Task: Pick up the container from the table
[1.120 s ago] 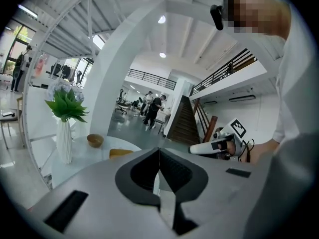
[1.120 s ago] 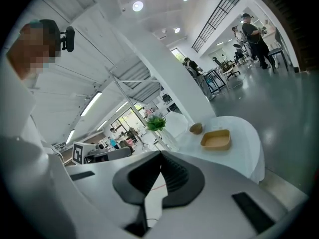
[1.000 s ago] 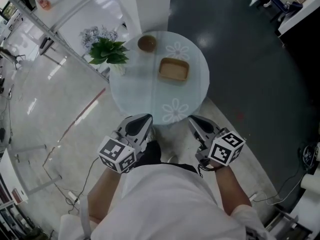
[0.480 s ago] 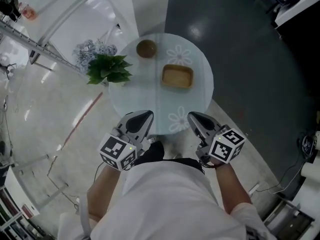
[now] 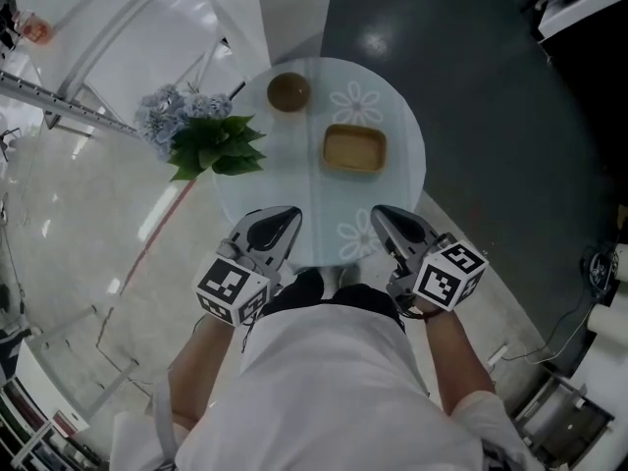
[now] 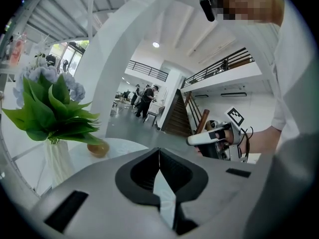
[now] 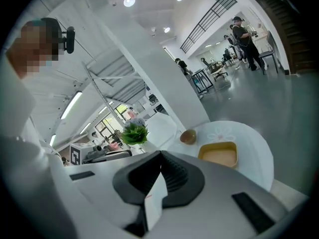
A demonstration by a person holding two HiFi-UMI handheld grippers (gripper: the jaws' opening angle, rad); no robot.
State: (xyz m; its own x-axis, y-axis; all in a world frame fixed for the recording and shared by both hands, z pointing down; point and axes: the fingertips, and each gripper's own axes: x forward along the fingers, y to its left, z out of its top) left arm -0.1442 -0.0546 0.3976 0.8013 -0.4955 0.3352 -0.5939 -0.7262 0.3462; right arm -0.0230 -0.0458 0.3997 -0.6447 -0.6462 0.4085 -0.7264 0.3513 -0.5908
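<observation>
The container point(image 5: 353, 149) lies flat on the counter point(image 5: 285, 186), right of the plant point(image 5: 216, 145), long axis left to right. The left tool point(image 5: 282, 218) and right tool point(image 5: 390, 219) hover at the near edge, jaws pressed together, holding nothing.

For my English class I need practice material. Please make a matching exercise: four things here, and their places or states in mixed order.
1 container
2 bowl
3 plant
4 left claw

A far side of the table
B shut, nothing held
C table's left edge
D right of the table's middle

Pairs: 1-D, 2-A, 3-C, 4-B
</observation>
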